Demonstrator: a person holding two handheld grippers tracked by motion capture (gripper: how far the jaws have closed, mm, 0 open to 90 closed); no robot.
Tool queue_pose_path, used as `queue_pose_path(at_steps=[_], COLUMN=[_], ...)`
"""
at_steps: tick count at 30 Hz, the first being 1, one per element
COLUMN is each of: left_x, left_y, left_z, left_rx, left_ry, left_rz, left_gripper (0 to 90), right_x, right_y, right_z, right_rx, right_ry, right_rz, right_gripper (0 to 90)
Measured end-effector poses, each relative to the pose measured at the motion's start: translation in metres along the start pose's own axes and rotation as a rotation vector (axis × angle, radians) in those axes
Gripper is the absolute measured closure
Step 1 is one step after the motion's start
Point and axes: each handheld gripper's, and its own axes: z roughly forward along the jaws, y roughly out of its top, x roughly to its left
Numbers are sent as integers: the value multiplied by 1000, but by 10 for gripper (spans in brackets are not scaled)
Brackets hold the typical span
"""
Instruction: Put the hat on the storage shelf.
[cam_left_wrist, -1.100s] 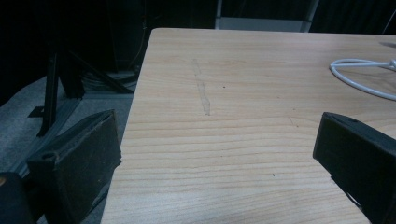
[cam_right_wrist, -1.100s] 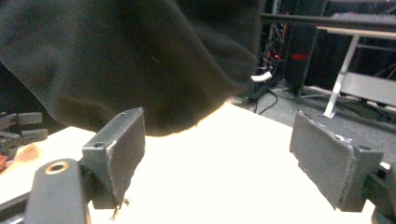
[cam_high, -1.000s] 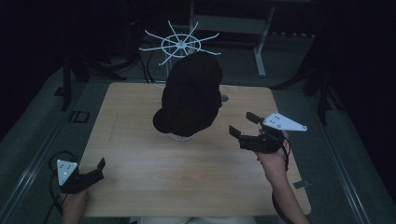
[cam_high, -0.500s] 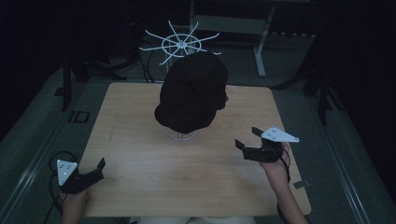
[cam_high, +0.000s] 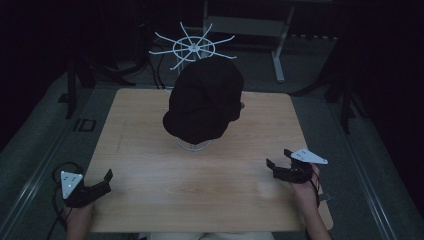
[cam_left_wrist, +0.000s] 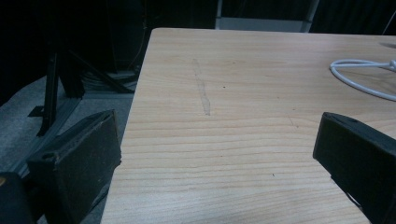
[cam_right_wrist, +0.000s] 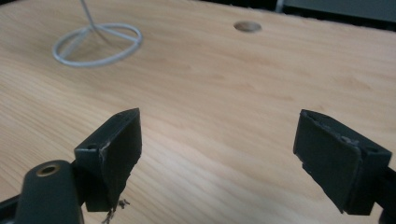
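A black cap (cam_high: 204, 105) hangs on a white wire stand whose ring base (cam_high: 194, 145) rests mid-table. The same ring base (cam_right_wrist: 95, 44) lies at the upper left of the right gripper view, and an arc of it (cam_left_wrist: 362, 77) at the right edge of the left gripper view. At the table's front left corner my left gripper (cam_high: 102, 181) is open and empty. My right gripper (cam_high: 277, 160) is open and empty over the front right of the table, well clear of the cap. Its jaws stand wide apart above bare wood.
The wooden table (cam_high: 150, 165) has a round cable hole (cam_right_wrist: 247, 26) toward its far side. A second white wire rack (cam_high: 192, 47) with radiating spokes stands behind the table. Dark frames and cables (cam_high: 80, 80) sit on the floor at left.
My right gripper has drawn back from beside the cap toward the front right of the table and dropped lower. The left gripper has stayed put.
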Motion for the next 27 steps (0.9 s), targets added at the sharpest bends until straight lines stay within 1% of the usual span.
queue_pose_path(at_steps=[3,9,11,14,16,17,18,19,23,24,26,27], left_x=[0,0,0,0,1,0,0,0,0,0,0,0], left_y=[0,0,0,0,0,0,0,0,0,0,0,0], left_z=[0,0,0,0,0,0,0,0,0,0,0,0], left_rx=[0,0,-2,-1,-1,-2,-2,-1,-1,-1,-1,-2], left_ry=[1,-2,-2,-3,-3,-3,-3,-2,-2,-2,-2,-3], left_rz=[0,-2,-3,-3,-3,-4,-4,-2,-3,-3,-3,-3], left_gripper=[14,14,15,15,15,15,14,14,14,14,14,14], right_x=[-6,-16,-20,-24,-28,-29,-29,-31,-32,-32,-33,-34], right_y=[-10,-25,-30,-37,-41,-42,-42,-44,-46,-47,-50,-52], right_z=[-1,-6,-9,-12,-15,-17,-17,-23,-27,-29,-33,-35], right_rx=[30,62,72,88,103,98,98,95,94,89,84,82], right_ry=[-23,-89,-109,-146,-158,-169,-169,-176,-188,-195,-230,-234], right_rz=[12,15,32,42,55,54,54,70,85,93,91,95], right_gripper=[151,151,151,151,151,151,151,150,146,146,146,146])
